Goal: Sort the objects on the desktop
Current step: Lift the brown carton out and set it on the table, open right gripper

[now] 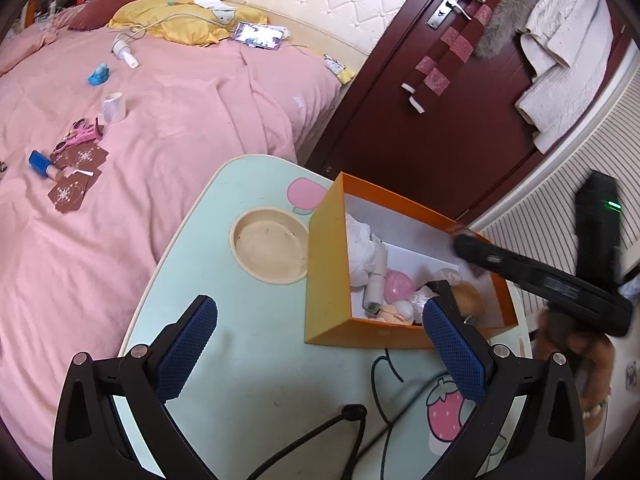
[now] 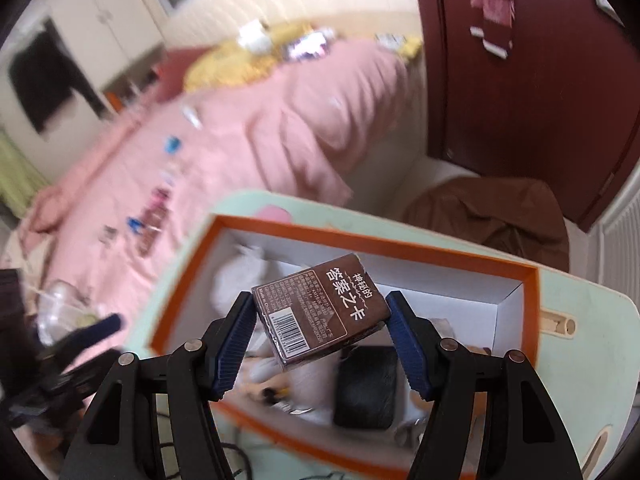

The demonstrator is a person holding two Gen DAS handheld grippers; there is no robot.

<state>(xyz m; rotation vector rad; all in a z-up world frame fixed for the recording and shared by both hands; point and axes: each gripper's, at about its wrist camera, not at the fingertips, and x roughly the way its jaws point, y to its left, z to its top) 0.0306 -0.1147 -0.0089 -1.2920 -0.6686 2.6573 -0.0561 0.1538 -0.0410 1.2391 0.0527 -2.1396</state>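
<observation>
Right now, the right gripper (image 2: 322, 334) clamps a small brown card box (image 2: 322, 312) between its blue pads, tilted, with its printed back and barcode facing up. It hangs just above the open orange box (image 2: 534, 280), which stands on a pale green table (image 2: 592, 320). Inside the orange box already lie several sorted things: a white crumpled bag, a pink item, a small doll and something dark. The left gripper (image 1: 320, 344) hovers over the table just beside the orange box, pads wide apart and holding nothing. Both grippers tilt downward. Beyond the orange box, a pink bed (image 1: 192, 120) holds loose brown cards (image 1: 76, 176), a blue bottle, a roll of tape and toys, so sorting seems partly done, with this drop pending.
</observation>
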